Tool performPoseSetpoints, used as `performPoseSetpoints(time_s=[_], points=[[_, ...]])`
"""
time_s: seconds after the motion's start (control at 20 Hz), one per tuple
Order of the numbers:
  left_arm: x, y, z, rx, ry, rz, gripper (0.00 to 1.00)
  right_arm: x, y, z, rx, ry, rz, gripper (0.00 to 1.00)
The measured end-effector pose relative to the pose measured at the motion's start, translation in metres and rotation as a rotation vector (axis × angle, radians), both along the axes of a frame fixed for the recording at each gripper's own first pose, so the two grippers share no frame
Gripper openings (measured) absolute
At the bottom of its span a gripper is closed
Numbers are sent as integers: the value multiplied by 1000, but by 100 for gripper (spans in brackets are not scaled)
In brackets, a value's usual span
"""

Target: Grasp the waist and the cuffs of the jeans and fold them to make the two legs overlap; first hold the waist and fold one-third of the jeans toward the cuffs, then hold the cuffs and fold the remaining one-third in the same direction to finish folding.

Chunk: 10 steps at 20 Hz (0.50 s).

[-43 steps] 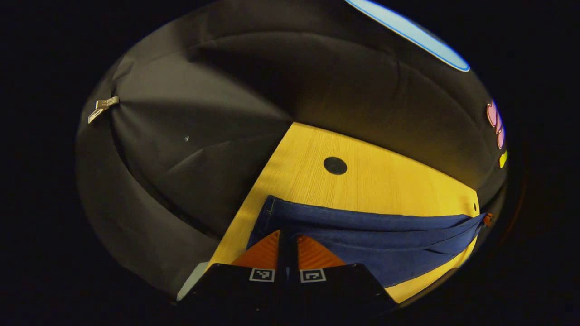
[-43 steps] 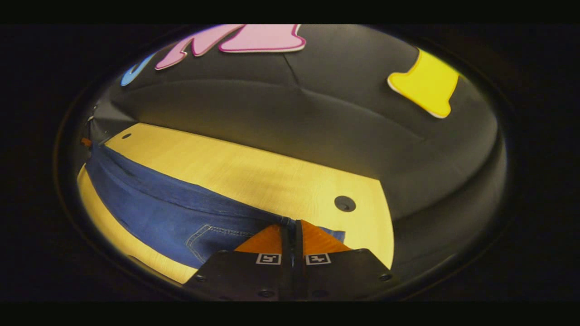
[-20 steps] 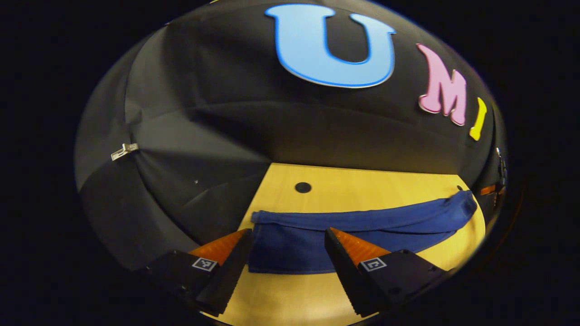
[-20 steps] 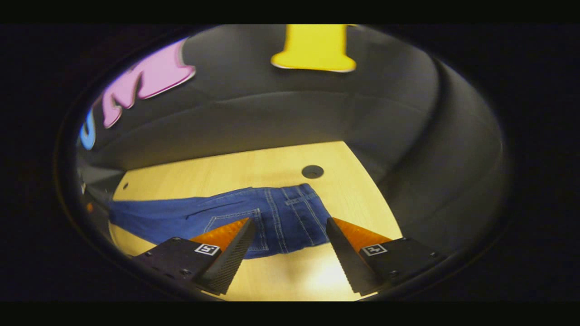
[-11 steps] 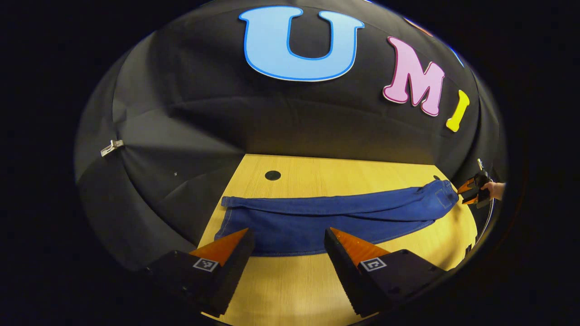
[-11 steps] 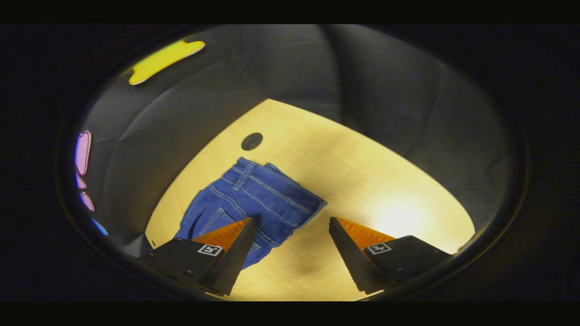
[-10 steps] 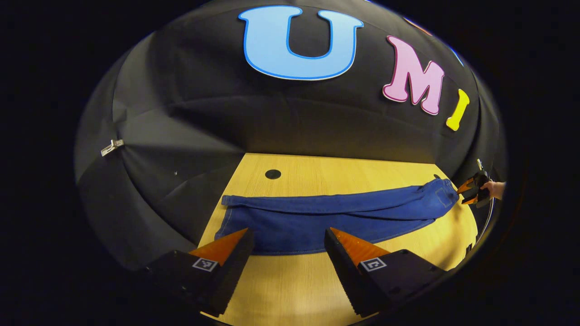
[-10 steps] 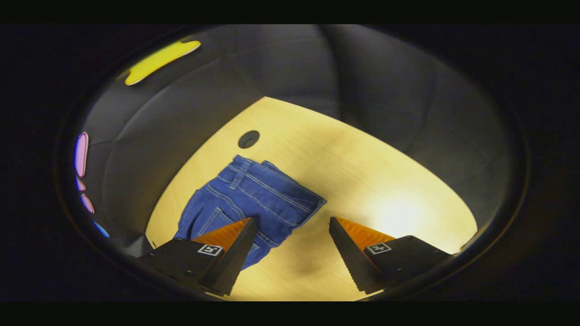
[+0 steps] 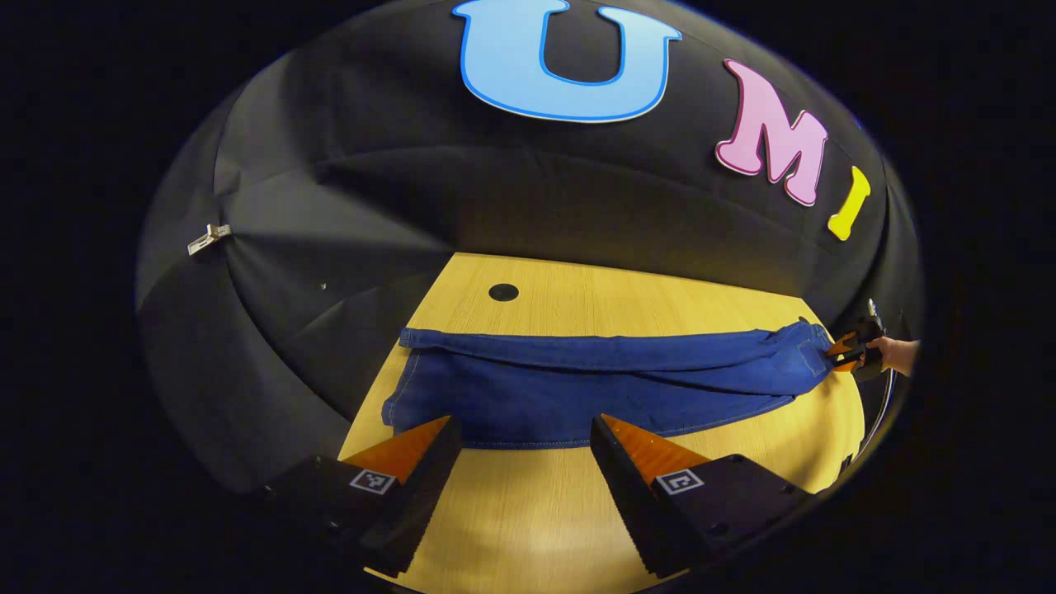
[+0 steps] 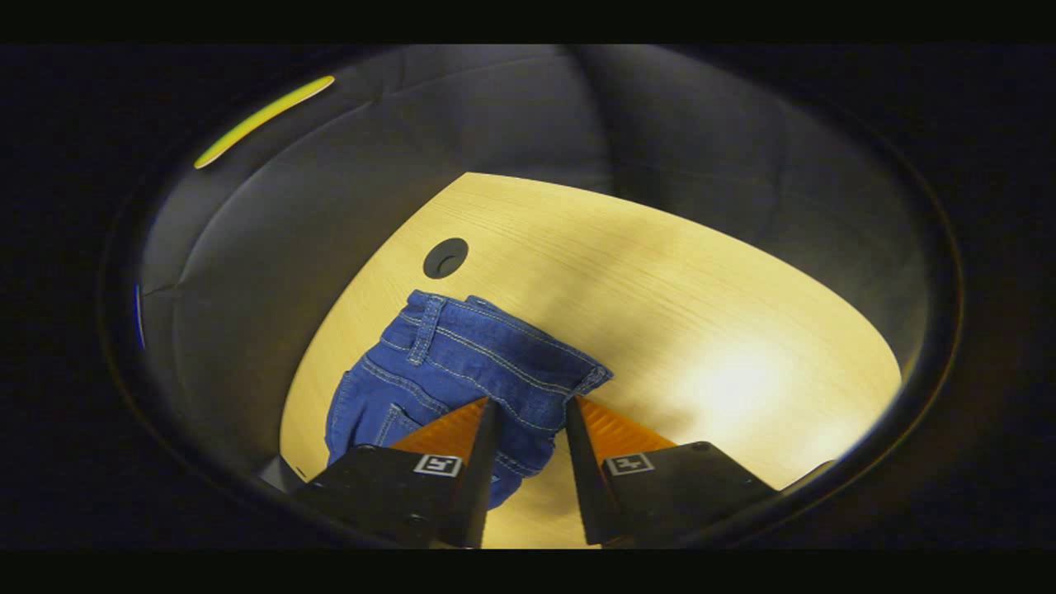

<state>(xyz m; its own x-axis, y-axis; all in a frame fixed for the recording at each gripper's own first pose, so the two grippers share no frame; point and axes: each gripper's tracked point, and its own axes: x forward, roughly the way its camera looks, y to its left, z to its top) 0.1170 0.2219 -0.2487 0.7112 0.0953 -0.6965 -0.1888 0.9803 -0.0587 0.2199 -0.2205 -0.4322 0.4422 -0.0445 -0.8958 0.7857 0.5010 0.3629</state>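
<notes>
Dark blue denim jeans (image 9: pixel 594 384) lie stretched flat across the yellow wooden worktop (image 9: pixel 536 528), legs overlapped. The left hand-held gripper (image 9: pixel 521 429) hovers spread wide just short of the cuff end. The right hand-held gripper (image 10: pixel 525 410) has its fingers partly closed around the waist (image 10: pixel 495 346), a gap between them.

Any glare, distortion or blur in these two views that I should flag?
Right gripper view: a bright glare patch washes out the table right of the jeans, whose stitching stays sharp. Left gripper view: even light, but fisheye bends the jeans and table edge; the far right gripper is tiny.
</notes>
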Motion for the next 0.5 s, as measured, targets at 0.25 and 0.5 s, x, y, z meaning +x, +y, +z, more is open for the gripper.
performPoseSetpoints(time_s=[0.25, 0.5], points=[[8, -26, -10, -13, 19, -55, 97, 4, 0, 8, -58, -57, 63, 15], [17, -31, -9, -52, 12, -68, 97, 10, 2, 48, -168, -151, 117, 3]])
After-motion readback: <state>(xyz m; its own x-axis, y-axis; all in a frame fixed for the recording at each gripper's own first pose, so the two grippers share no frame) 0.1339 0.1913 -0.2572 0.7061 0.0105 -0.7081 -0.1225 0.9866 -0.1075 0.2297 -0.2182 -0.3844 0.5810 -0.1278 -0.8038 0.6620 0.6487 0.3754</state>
